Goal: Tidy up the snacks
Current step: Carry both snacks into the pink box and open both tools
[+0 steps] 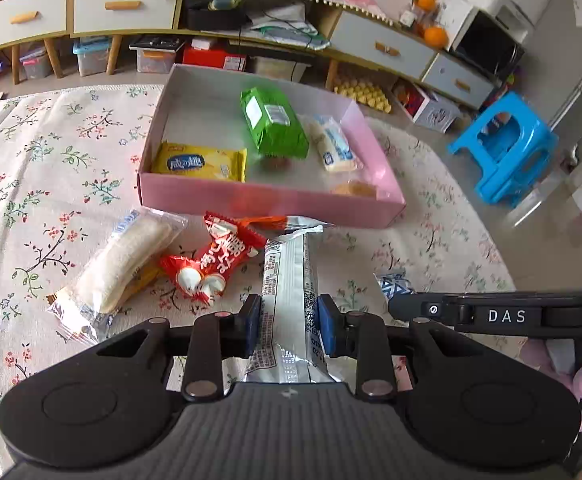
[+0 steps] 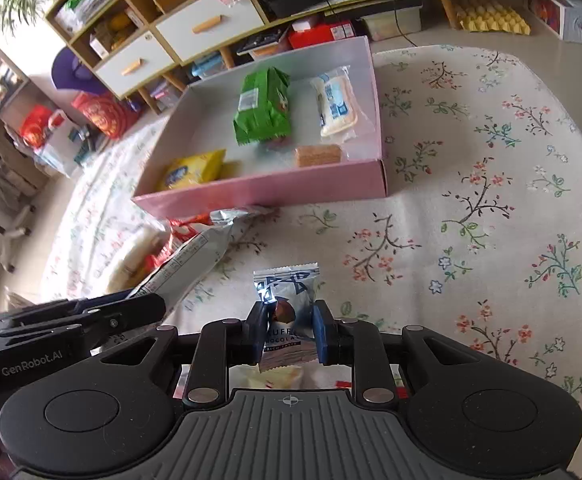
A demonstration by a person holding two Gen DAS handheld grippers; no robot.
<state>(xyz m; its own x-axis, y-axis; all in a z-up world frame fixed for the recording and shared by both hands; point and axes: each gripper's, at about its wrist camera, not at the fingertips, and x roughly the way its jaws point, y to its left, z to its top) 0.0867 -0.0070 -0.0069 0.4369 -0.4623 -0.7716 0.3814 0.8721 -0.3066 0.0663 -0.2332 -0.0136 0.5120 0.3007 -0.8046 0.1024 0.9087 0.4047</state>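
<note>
Silver snack bar (image 1: pixel 287 300) clamped in left tongs (image 1: pixel 289 322), lower centre; right tongs (image 2: pixel 289 330) closed on chocolate packet (image 2: pixel 287 300); pink box (image 1: pixel 275 204) above.

box (image 1: pixel 267 202) upper centre of left wrist view, on tablecloth (image 1: pixel 31 184) | in box: biscuit pack (image 1: pixel 201 162) lower left, tall pack (image 1: pixel 273 122) centre, bread roll (image 1: pixel 333 144) right | below box: wrapped cake (image 1: pixel 127 258) left, candy bag (image 1: pixel 215 260) middle, long packet (image 1: pixel 289 288) right
</note>
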